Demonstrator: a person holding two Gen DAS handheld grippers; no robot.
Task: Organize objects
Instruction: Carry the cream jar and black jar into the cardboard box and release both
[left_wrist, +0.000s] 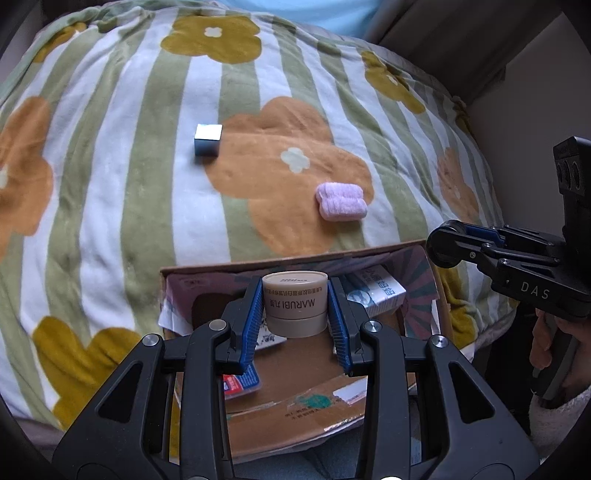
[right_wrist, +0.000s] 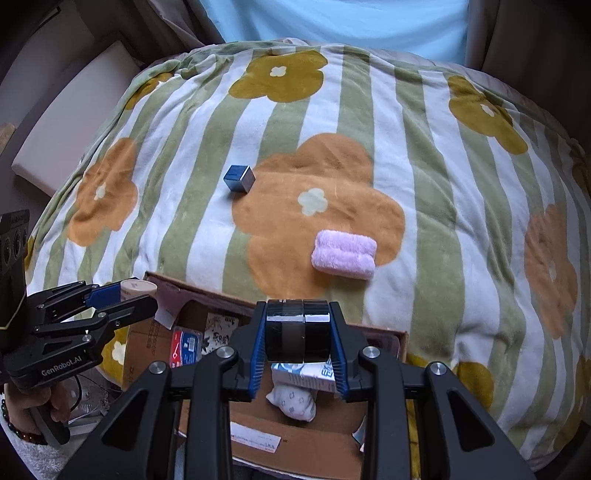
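Note:
My left gripper is shut on a beige MARUBI cream jar and holds it above an open cardboard box. My right gripper is shut on a black cylindrical object above the same box. The left gripper with the jar also shows in the right wrist view. The right gripper shows in the left wrist view, its load hidden. A small metallic blue cube and a folded pink towel lie on the flowered blanket beyond the box.
The box holds a white and blue carton, a red and blue packet and a small patterned pouch. The striped flower blanket covers the bed. A person in light blue sits behind.

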